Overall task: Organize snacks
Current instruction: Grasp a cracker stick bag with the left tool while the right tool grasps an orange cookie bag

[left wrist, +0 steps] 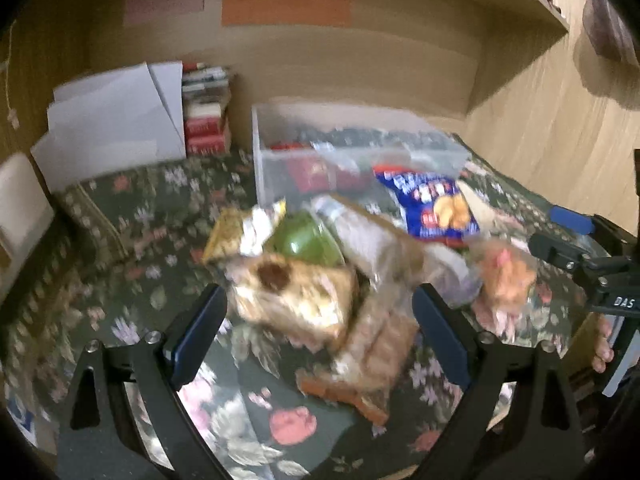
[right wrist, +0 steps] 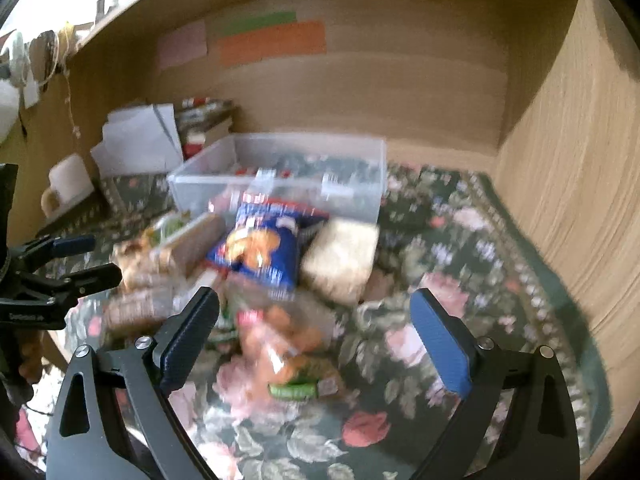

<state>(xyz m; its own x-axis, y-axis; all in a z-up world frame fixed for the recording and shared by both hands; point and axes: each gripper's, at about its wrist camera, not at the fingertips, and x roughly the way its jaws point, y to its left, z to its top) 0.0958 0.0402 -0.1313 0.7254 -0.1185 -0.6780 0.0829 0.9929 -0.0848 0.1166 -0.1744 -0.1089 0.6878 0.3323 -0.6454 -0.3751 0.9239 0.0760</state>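
Note:
A pile of snack packets lies on the floral cloth in front of a clear plastic bin (left wrist: 276, 168) (right wrist: 200, 184). My left gripper (left wrist: 320, 328) is open, its fingers either side of a tan cookie packet (left wrist: 296, 296). Behind it are a green cup (left wrist: 308, 240) and a blue chips bag (left wrist: 432, 204) (right wrist: 264, 248). My right gripper (right wrist: 316, 328) is open above a clear bag of orange snacks (right wrist: 280, 344) (left wrist: 508, 276). A pale beige packet (right wrist: 340, 260) lies right of the blue bag. Both views are blurred.
White folded boxes (left wrist: 116, 120) (right wrist: 140, 144) and stacked red-and-white cartons (left wrist: 206, 120) stand at the back left. Wooden walls (right wrist: 568, 160) close the back and right. The bin holds several red and dark packets. The other gripper shows at each view's edge (left wrist: 580, 256) (right wrist: 60, 276).

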